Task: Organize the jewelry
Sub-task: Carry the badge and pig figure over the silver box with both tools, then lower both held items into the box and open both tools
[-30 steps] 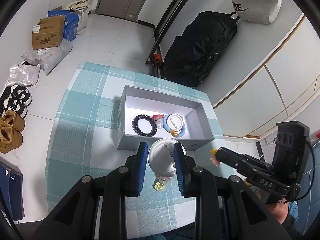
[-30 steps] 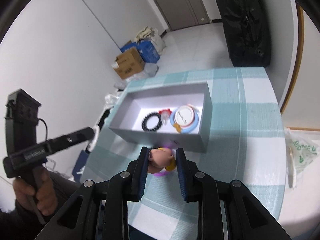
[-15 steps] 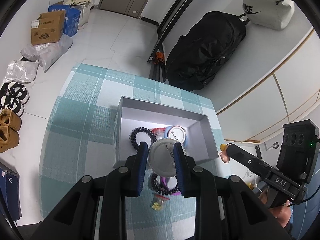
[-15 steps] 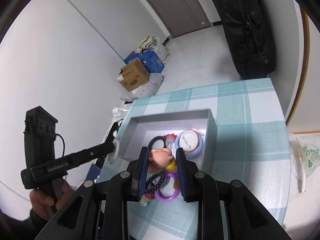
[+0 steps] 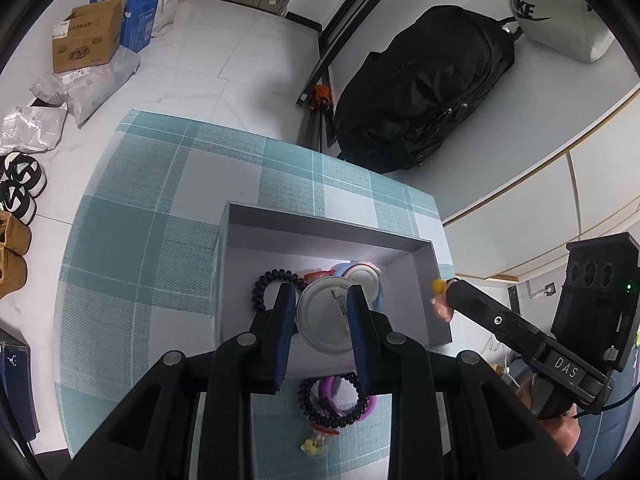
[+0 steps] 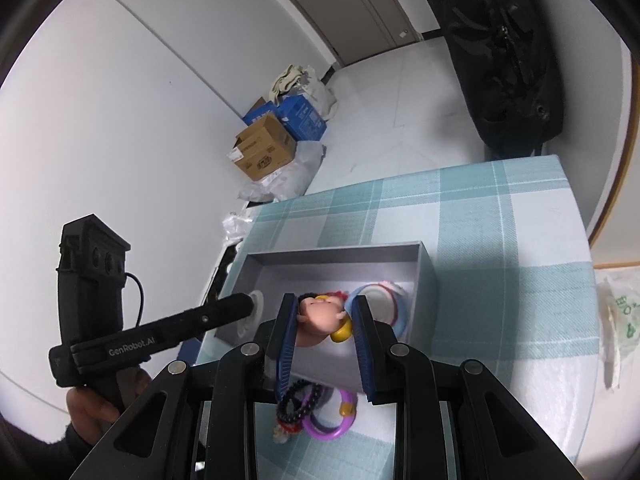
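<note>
A grey open box (image 5: pixel 240 248) (image 6: pixel 426 276) sits on the checked tablecloth. Inside lie a black bead bracelet (image 5: pixel 264 284) and a blue-rimmed round item (image 6: pixel 386 300). My left gripper (image 5: pixel 322 320) is shut on a round silver badge (image 5: pixel 326 320) above the box's near part. My right gripper (image 6: pixel 324 328) is shut on a small doll-head charm (image 6: pixel 320 320) with a yellow part, held over the box; it also shows in the left wrist view (image 5: pixel 440 304). A purple ring (image 5: pixel 348 396) (image 6: pixel 328 424) and a dark bead bracelet (image 5: pixel 320 412) (image 6: pixel 300 400) lie on the cloth before the box.
The table (image 5: pixel 140 184) is covered in a teal checked cloth. A black bag (image 5: pixel 420 96) leans against the wall behind it. Cardboard boxes (image 5: pixel 86 40) and shoes (image 5: pixel 16 184) are on the floor at left. A plastic bag (image 6: pixel 616 328) lies at the table's right edge.
Both grippers have moved forward over the box with their items still held. The ring and bracelet on the cloth now show below the fingers.
</note>
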A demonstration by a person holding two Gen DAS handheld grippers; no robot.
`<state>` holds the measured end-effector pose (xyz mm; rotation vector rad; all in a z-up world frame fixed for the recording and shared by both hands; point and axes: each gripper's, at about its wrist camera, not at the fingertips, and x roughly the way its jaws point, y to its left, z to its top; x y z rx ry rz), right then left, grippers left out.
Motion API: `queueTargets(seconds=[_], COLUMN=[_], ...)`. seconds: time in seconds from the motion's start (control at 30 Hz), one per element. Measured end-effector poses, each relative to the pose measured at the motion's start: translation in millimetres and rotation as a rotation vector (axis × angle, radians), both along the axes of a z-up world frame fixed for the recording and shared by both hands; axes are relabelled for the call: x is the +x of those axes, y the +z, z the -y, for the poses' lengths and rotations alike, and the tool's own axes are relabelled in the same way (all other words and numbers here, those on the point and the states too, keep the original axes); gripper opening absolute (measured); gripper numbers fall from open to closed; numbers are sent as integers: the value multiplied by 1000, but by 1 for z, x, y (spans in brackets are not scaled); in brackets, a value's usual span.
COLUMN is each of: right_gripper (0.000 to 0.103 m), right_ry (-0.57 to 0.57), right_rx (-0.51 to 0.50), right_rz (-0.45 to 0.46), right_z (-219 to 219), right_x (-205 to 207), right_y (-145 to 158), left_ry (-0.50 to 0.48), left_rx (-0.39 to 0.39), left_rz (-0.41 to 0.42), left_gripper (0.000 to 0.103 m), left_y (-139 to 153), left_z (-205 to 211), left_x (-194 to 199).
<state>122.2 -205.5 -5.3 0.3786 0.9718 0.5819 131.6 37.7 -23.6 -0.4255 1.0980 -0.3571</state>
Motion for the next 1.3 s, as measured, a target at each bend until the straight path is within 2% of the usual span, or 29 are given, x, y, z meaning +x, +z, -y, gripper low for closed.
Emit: queueTargets(seconds=[0.37, 0.93, 1.3], right_gripper=[26, 26, 30], right_ry=[-2, -9, 0], right_rx=[0, -26, -56], right_rz=[-32, -59, -61], right_z=[-3, -8, -15], right_x=[13, 18, 15], right_y=[-11, -18, -20], left_ry=[-28, -45, -15], left_rx=[4, 14, 103], left_rz=[-38, -37, -39], left_gripper=[21, 21, 21], left_y=[-8, -10, -9], left_z=[11, 21, 23], left_x=[11, 13, 9])
